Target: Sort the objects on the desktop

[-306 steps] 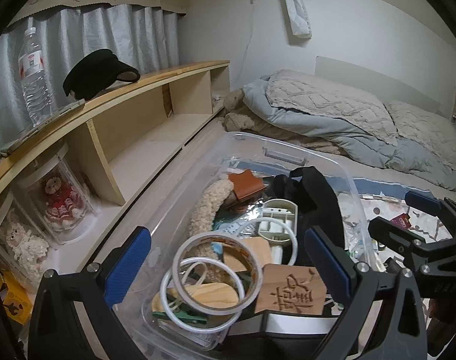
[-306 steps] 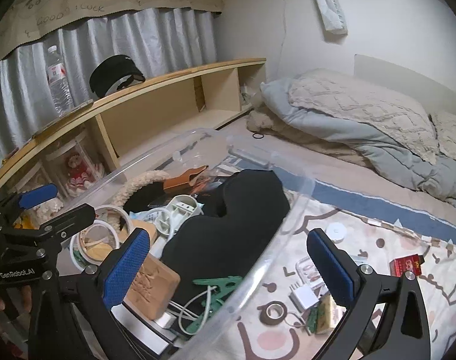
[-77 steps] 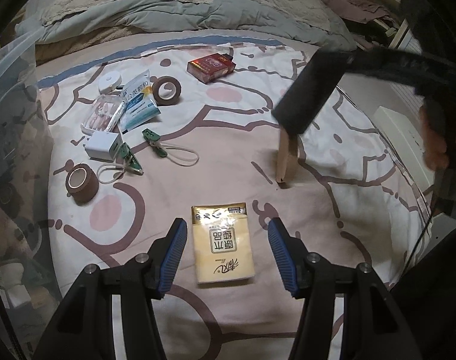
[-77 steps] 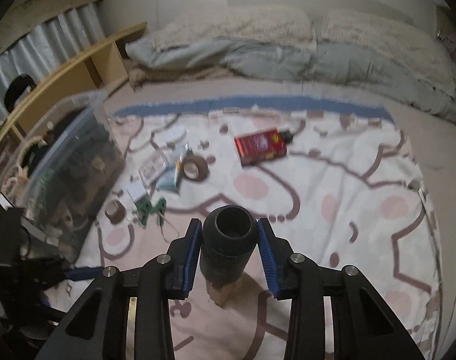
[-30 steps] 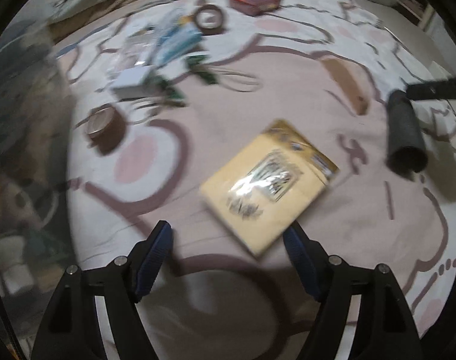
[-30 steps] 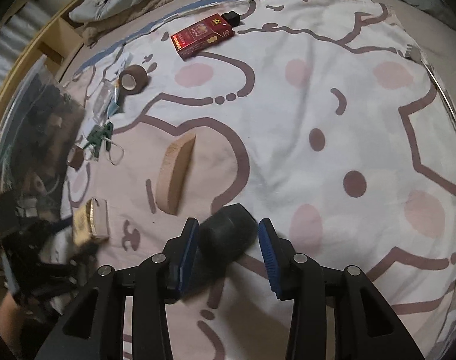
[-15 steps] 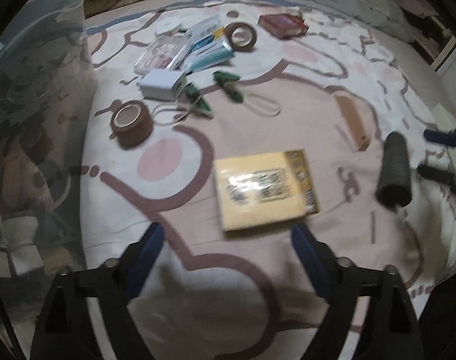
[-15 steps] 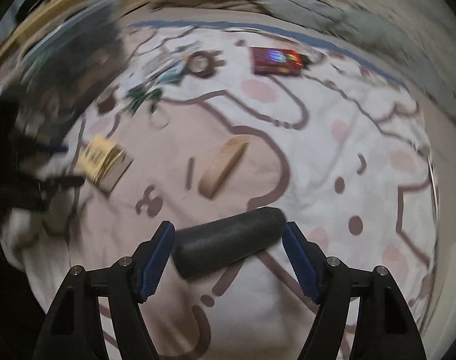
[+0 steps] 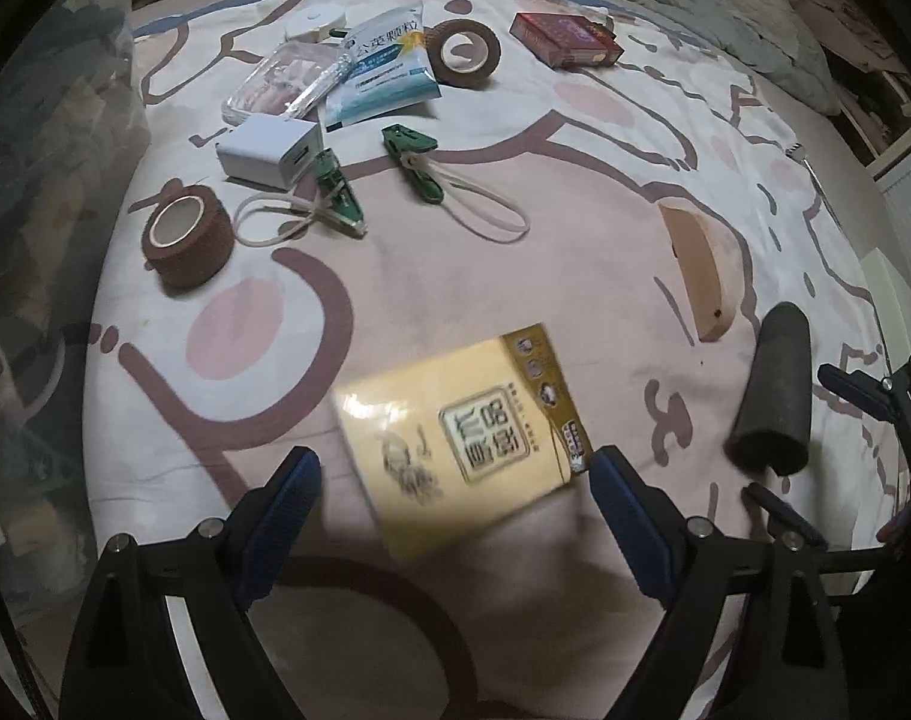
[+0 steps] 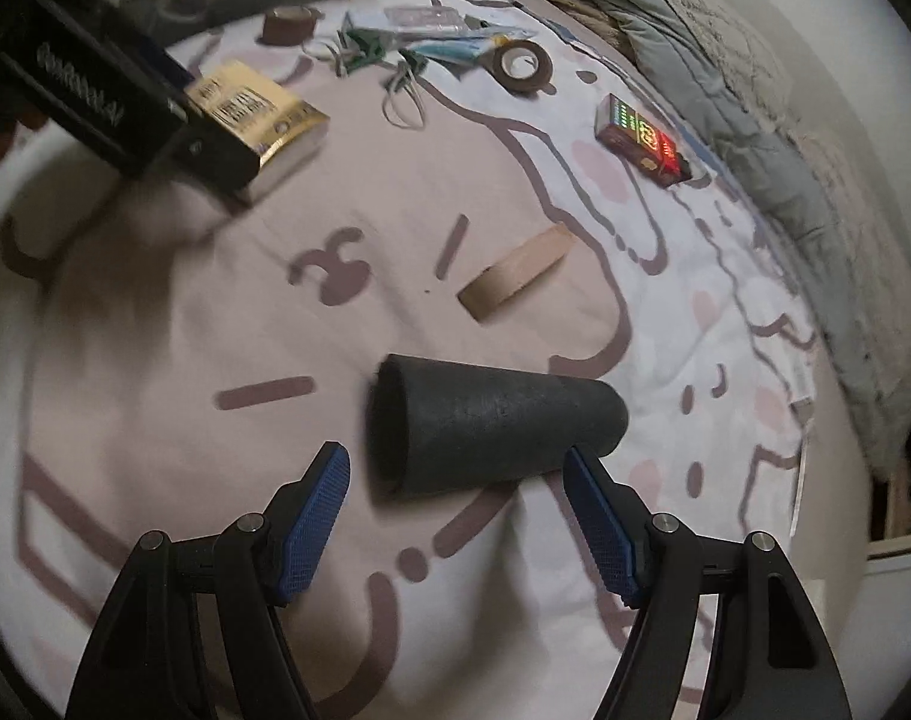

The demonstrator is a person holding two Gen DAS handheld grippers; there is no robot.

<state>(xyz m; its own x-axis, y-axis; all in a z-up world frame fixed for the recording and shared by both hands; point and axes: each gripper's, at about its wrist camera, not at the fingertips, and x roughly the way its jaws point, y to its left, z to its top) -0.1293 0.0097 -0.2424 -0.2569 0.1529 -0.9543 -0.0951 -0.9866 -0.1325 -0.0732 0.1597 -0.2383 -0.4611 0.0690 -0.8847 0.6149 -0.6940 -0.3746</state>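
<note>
A yellow tissue pack (image 9: pixel 464 441) lies on the patterned blanket (image 9: pixel 575 138) just ahead of my open left gripper (image 9: pixel 455 516); it also shows in the right wrist view (image 10: pixel 257 114). A black foam tube (image 10: pixel 491 423) lies on its side just ahead of my open right gripper (image 10: pixel 458 504), and shows in the left wrist view (image 9: pixel 776 399). A wooden block (image 9: pixel 698 267) lies beyond them. Neither gripper holds anything.
Farther off lie two brown tape rolls (image 9: pixel 185 240) (image 9: pixel 464 51), a white charger (image 9: pixel 269 153), two green clips with cords (image 9: pixel 413 162), a blue-white sachet (image 9: pixel 383 63), a clear case (image 9: pixel 275 81) and a red box (image 9: pixel 566 39). A clear storage bin (image 9: pixel 41 180) stands at the left.
Both grippers opened and let go: the tissue pack and the foam tube now lie on the blanket. Both grippers have pulled back a little.
</note>
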